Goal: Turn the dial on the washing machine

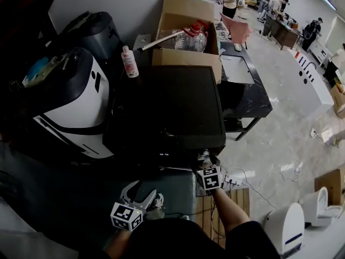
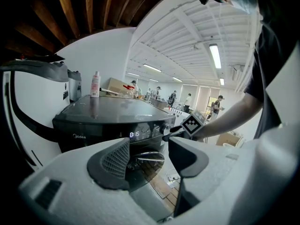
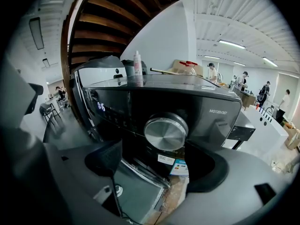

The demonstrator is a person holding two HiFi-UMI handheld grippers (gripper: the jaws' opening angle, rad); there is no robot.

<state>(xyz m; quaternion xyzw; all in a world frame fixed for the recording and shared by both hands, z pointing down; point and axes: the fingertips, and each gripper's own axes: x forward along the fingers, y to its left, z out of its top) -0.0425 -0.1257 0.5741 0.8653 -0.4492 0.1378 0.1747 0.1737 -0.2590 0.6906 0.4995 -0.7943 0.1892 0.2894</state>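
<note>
The black washing machine [image 1: 167, 107] fills the centre of the head view, with a white bottle [image 1: 129, 62] standing at its upper left corner and an open cardboard box [image 1: 186, 31] behind it. A white appliance [image 1: 75, 101] stands against its left side. The right gripper [image 3: 157, 165] is held up to the machine's front panel at the lower right of the lid. Its jaws are spread apart, and the round silver dial [image 3: 165, 131] shows in the gap just past the pads [image 3: 105, 161], with neither pad closed on it. The left gripper [image 2: 150, 158] hangs lower and further left, well back from the panel. Its jaws are also apart, with nothing between them. A lit display [image 2: 134, 134] on the panel reads 0:15, left of the dial.
</note>
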